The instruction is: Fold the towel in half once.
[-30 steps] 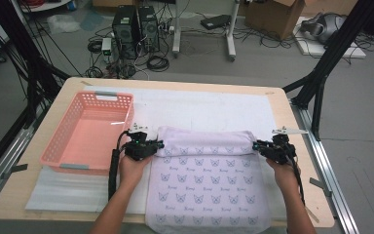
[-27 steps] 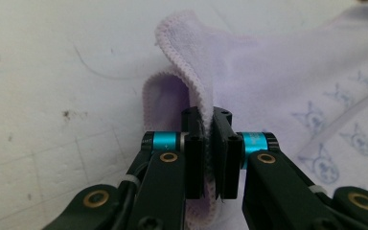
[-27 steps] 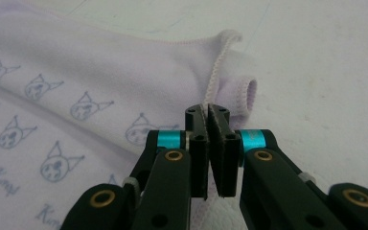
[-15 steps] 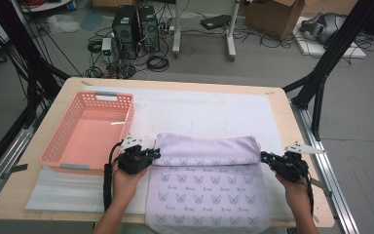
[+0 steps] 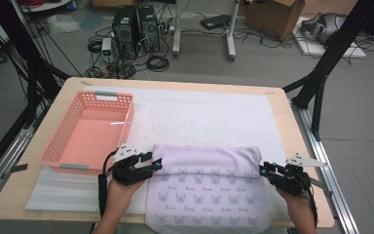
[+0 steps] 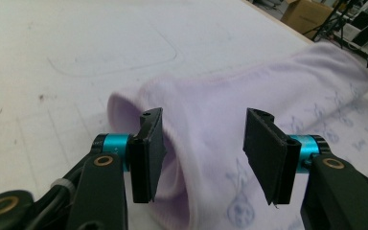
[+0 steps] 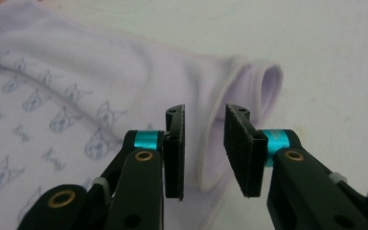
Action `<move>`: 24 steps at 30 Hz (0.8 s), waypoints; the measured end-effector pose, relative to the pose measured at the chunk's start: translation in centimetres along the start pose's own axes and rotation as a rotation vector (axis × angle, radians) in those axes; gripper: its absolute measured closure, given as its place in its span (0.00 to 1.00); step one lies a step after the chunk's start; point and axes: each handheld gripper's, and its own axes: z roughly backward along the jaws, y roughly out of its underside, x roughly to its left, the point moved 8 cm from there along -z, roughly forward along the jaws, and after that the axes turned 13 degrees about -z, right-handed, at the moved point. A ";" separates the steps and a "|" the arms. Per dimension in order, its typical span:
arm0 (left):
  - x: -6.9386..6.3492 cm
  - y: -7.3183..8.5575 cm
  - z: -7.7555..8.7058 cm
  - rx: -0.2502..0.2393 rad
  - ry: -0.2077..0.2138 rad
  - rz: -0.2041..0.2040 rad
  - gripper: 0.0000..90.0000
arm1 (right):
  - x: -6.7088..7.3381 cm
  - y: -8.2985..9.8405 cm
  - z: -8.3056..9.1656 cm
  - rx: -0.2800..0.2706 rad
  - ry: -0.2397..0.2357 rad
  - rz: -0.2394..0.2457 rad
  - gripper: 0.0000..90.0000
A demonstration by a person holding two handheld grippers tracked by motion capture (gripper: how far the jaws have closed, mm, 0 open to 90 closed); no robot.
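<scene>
A pink basket [image 5: 85,134] sits at the left of the wooden table [image 5: 282,105], on a white mat [image 5: 214,114], with computer towers [image 5: 136,27] and cables on the grey floor beyond. The lilac cloth [image 5: 209,190] lies folded at the near edge. At its fold's ends, the left gripper [image 5: 157,164] and right gripper [image 5: 263,169] have just been opening, their jaws parted around the edge without pressing it.

Soft matt cloth [image 5: 209,195] with printed faces; glossy pink plastic basket [image 5: 90,131] at left; pale wooden table [image 5: 292,141] edge; matt black jaws.
</scene>
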 end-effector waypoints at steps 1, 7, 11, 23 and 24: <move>0.2 -0.1 -0.6 0.018 0.001 0.001 0.54 | 0.1 -0.4 -0.4 0.002 0.006 0.007 0.77; 0.8 0.9 -2.9 0.113 -0.056 0.013 0.90 | -1.0 -1.2 -3.1 0.068 0.073 -0.004 0.83; 0.6 0.8 -1.6 0.061 -0.061 0.005 0.95 | -1.1 -0.7 -3.0 0.072 0.054 0.000 0.97; -2.7 1.7 4.2 -0.030 0.033 0.009 0.94 | 1.7 1.9 2.6 -0.001 -0.013 0.055 0.97; -3.0 1.9 4.6 -0.033 0.037 0.006 0.94 | 1.9 2.3 3.1 -0.003 -0.013 0.059 0.97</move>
